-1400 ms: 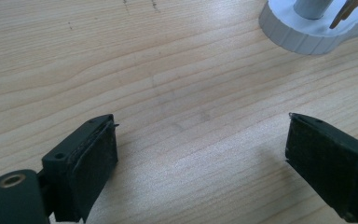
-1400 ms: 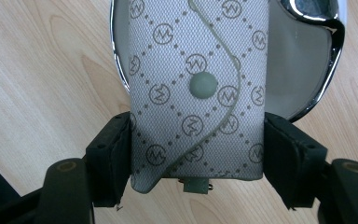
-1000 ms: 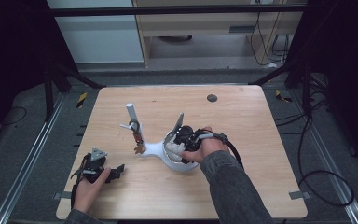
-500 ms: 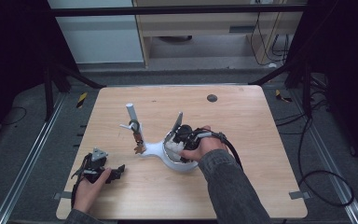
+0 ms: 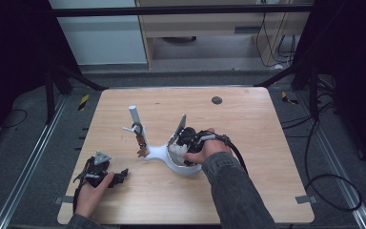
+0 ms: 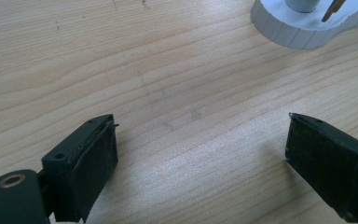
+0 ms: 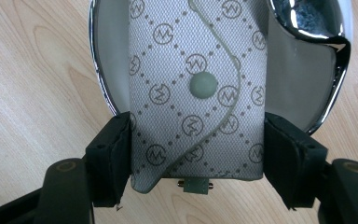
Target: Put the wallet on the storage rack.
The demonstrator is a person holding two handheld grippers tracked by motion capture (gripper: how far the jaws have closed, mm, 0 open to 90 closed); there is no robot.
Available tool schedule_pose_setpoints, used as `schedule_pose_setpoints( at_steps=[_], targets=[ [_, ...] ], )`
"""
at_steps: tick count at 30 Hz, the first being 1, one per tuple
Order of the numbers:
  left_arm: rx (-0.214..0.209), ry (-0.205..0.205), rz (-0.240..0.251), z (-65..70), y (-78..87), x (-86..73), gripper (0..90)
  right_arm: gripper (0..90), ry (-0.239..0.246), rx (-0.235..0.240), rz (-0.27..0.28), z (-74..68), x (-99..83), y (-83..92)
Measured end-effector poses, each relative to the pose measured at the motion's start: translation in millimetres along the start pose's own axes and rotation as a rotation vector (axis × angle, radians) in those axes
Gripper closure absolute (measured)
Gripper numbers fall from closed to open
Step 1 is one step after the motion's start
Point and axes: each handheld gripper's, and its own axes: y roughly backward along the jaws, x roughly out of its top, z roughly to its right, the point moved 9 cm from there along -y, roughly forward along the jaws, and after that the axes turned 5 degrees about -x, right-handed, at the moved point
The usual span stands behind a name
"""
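Leftmost, the left tongs (image 5: 120, 175) rest at seven o'clock on the tabletop (image 5: 267, 157), spread wide over bare wood with nothing between them. Centrally stands a white jewellery stand (image 5: 155, 151), its post (image 5: 134, 117) at eleven o'clock of its round tray (image 7: 303, 79). Rightward, the right tongs (image 7: 196, 156) pinch a patterned grey pouch (image 7: 196, 93) by both edges, over that chrome-rimmed tray. Lowering it flat and centred before letting go should keep it off the rim.
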Motion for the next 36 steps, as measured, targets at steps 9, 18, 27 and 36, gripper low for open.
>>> schedule_pose_setpoints(
  at_steps=[9, 18, 27, 36],
  targets=[
    [0.000, -0.002, -0.001, 0.2, -0.1, 0.0, 8.4, 30.1, -0.003, -0.002, 0.001, 0.2, 2.4, -1.3],
    [0.000, -0.002, -0.002, 0.5, -0.2, -0.1, 8.3, 23.0, -0.054, 0.028, 0.069, -2.0, 8.2, 3.7],
    [-0.001, -0.002, -0.002, 0.4, -0.2, -0.1, 8.2, 24.6, -0.052, 0.030, 0.077, -1.7, 8.8, 1.9],
    [-0.003, -0.002, -0.001, 0.5, -0.2, -0.1, 8.0, 23.4, -0.047, 0.036, 0.082, -4.4, 10.0, 0.9]
  ],
)
